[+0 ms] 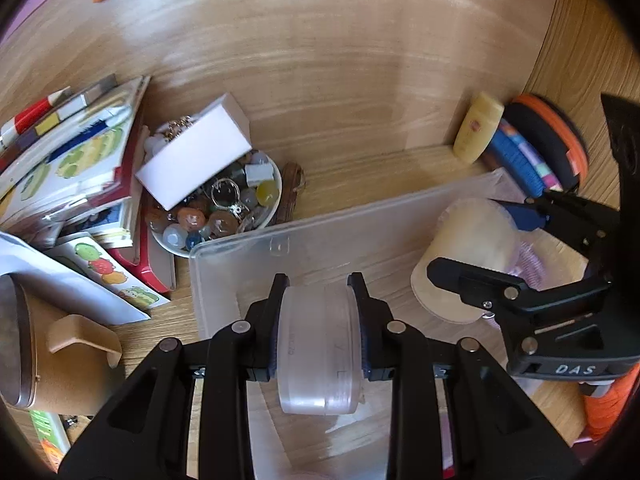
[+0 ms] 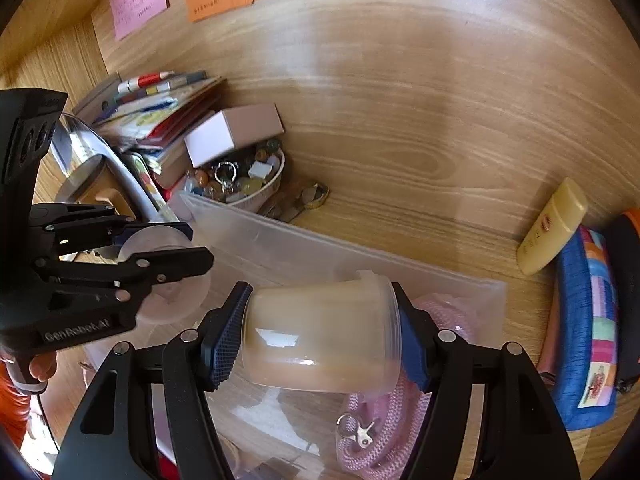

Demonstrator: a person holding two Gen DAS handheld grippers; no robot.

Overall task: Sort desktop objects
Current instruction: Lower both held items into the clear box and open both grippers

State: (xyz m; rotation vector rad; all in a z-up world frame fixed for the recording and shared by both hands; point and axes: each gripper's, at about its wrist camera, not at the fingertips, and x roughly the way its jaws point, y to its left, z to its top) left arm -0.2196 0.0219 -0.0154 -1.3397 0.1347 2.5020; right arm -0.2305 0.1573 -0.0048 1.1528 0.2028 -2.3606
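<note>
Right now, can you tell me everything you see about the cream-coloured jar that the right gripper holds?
The cream-coloured jar is a translucent plastic cylinder with cloudy beige contents and glossy highlights. It lies on its side, clamped between the blue pads of the right gripper, one pad on the base, the other on the wider rim end. Its lid seems off. It hangs above the clear plastic box, over a pink cord inside. No contact with either shows.

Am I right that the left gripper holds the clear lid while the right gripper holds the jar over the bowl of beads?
Not quite: the right gripper holds the jar over the clear plastic bin, not the bowl of beads, as the right wrist view shows. The rest is right.
</note>
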